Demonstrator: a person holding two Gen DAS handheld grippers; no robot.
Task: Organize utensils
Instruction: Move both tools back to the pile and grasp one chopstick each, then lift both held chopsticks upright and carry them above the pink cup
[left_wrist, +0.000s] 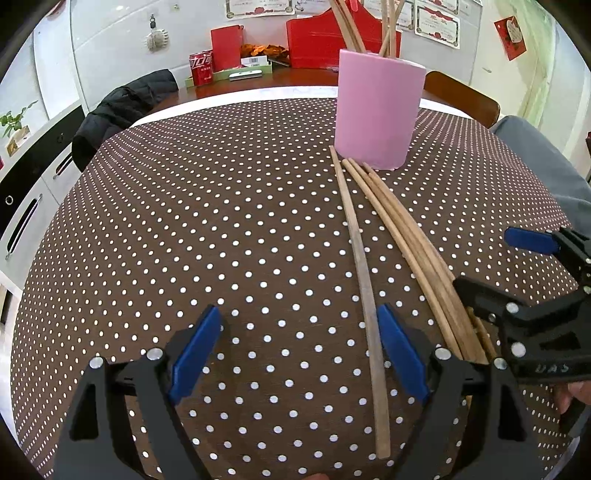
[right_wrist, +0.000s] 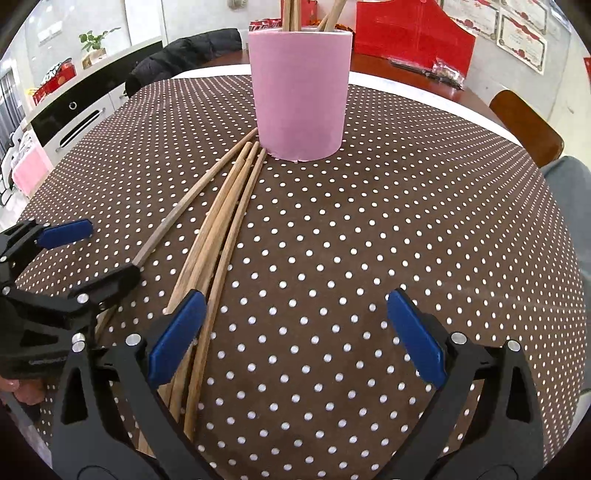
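A pink cup stands on the dotted tablecloth with several chopsticks upright in it. Several wooden chopsticks lie in a bundle in front of it, tips toward the cup. One darker chopstick lies apart, left of the bundle. My left gripper is open; the single chopstick runs just inside its right finger. My right gripper is open and empty; its left finger rests over the bundle. Each gripper shows at the edge of the other's view, left and right.
The brown tablecloth with white dots covers a round table. A black jacket on a chair is at the far left. A wooden chair back stands at the far right. Red boxes and cans sit on a desk behind.
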